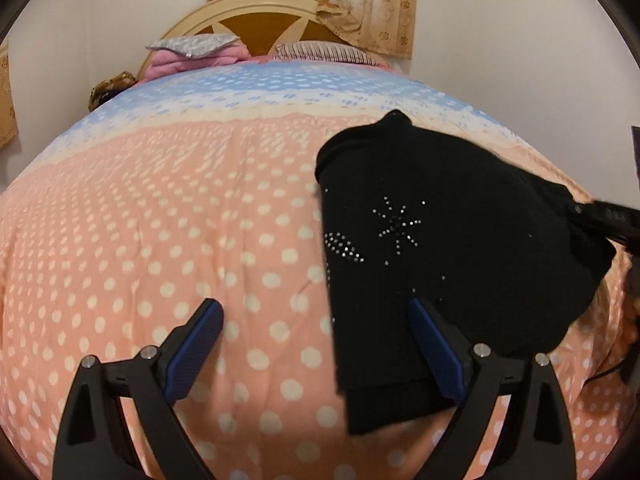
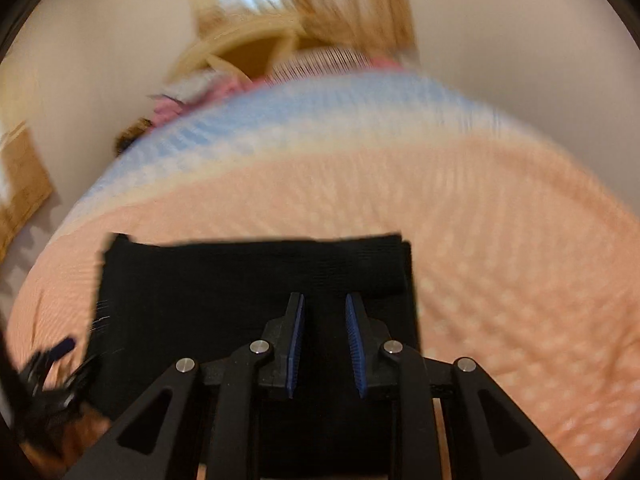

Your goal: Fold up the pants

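Note:
Black pants (image 1: 440, 220) with rhinestone stars lie folded on the right half of the bed, the ribbed band nearest me. My left gripper (image 1: 316, 320) stands wide open low over the bedspread. Its right finger (image 1: 432, 340) lies over the pants' near edge and nothing is pinched. In the left wrist view my right gripper (image 1: 576, 206) comes in from the right edge, and the fabric bunches up to its tip. In the blurred right wrist view the right gripper (image 2: 325, 312) has its pads a little apart, with the black pants (image 2: 200, 280) between and below them.
The bed is covered by a peach, polka-dot bedspread (image 1: 160, 220) that turns blue toward the back. Pillows (image 1: 192, 46) and a striped cushion (image 1: 320, 52) sit against a cream headboard (image 1: 256, 20). A patterned curtain (image 1: 360, 0) hangs behind, with pale walls on both sides.

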`<state>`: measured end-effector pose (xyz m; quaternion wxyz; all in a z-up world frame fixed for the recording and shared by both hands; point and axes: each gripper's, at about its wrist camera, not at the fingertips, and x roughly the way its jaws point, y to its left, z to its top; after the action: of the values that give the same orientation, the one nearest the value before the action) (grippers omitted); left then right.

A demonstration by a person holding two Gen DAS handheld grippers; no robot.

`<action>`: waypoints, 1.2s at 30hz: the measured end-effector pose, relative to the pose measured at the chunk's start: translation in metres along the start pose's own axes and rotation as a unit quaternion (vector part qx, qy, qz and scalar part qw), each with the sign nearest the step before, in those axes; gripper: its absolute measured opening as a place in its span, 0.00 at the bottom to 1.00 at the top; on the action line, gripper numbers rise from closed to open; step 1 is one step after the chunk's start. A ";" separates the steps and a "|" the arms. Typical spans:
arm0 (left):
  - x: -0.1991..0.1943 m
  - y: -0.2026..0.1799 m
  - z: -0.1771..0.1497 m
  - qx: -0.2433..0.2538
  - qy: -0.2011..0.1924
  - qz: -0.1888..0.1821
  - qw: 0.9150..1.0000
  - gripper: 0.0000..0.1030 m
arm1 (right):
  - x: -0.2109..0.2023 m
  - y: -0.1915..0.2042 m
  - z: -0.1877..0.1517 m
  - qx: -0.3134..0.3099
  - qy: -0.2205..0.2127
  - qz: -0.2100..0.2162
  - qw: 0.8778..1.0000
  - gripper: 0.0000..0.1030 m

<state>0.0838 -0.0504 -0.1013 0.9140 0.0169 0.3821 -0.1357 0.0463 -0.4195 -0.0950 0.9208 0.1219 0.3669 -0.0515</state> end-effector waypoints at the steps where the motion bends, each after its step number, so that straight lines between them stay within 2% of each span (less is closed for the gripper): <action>1: -0.001 -0.002 -0.001 0.000 0.000 0.002 1.000 0.93 | 0.006 -0.004 0.002 0.011 -0.012 0.007 1.000 0.22; 2: -0.003 -0.004 -0.001 0.003 0.002 0.002 1.000 0.93 | 0.010 -0.004 0.003 0.014 -0.026 0.011 1.000 0.22; 4: -0.007 -0.010 -0.004 0.011 0.008 -0.009 1.000 0.92 | 0.014 -0.002 0.006 0.001 -0.024 0.003 1.000 0.22; 7: -0.016 -0.011 -0.005 0.032 0.013 -0.036 0.999 0.92 | 0.004 0.005 0.011 -0.015 -0.022 -0.012 1.000 0.22; 8: -0.020 -0.008 -0.004 0.035 0.016 -0.048 0.998 0.92 | -0.008 0.008 0.011 -0.013 -0.035 -0.019 0.999 0.22; 9: -0.023 -0.002 -0.003 0.029 0.018 -0.059 0.998 0.92 | -0.018 0.012 0.012 -0.014 -0.051 -0.014 0.999 0.22; 11: -0.028 0.008 0.000 0.008 0.015 -0.065 0.998 0.92 | -0.037 0.029 0.010 -0.043 -0.079 0.025 0.996 0.22; 13: -0.034 0.019 0.006 -0.014 -0.008 -0.051 0.999 0.92 | -0.048 0.060 0.010 -0.096 -0.086 0.057 0.990 0.22; 16: -0.034 0.027 0.019 -0.028 -0.035 -0.017 0.999 0.92 | -0.041 0.114 0.011 -0.167 -0.069 0.115 0.977 0.22; 18: -0.023 0.025 0.026 -0.021 -0.031 0.002 0.999 0.92 | -0.022 0.151 0.013 -0.206 -0.052 0.131 0.968 0.22; 20: -0.006 0.024 0.023 -0.014 -0.012 0.025 1.000 0.91 | -0.001 0.176 0.015 -0.227 -0.034 0.141 0.963 0.22; 22: 0.001 0.026 0.013 -0.021 0.006 0.004 1.000 0.86 | 0.024 0.197 0.019 -0.239 0.006 0.153 0.959 0.22; 25: -0.004 0.024 0.000 -0.020 -0.004 -0.005 1.000 0.85 | 0.053 0.222 0.012 -0.287 0.052 0.138 0.947 0.22; 27: -0.006 0.017 -0.005 -0.008 -0.005 -0.004 1.000 0.79 | 0.074 0.238 0.004 -0.321 0.074 0.097 0.939 0.22; 28: -0.007 0.013 -0.006 -0.007 -0.005 -0.008 1.000 0.76 | 0.082 0.244 0.003 -0.326 0.081 0.091 0.938 0.22; 31: -0.010 0.011 -0.010 -0.005 -0.008 -0.011 1.000 0.75 | 0.098 0.256 0.009 -0.326 0.098 0.083 0.936 0.26; 34: -0.013 0.011 -0.006 -0.005 0.002 -0.023 1.000 0.75 | 0.123 0.257 0.017 -0.285 0.127 0.090 0.946 0.33; 36: -0.013 0.016 -0.002 -0.011 0.006 -0.033 0.999 0.76 | 0.124 0.253 0.022 -0.251 0.113 0.107 0.955 0.33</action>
<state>0.0778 -0.0320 -0.0949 0.9069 -0.0050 0.3895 -0.1609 0.1976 -0.1820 -0.1175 0.8743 -0.0693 0.4545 0.1556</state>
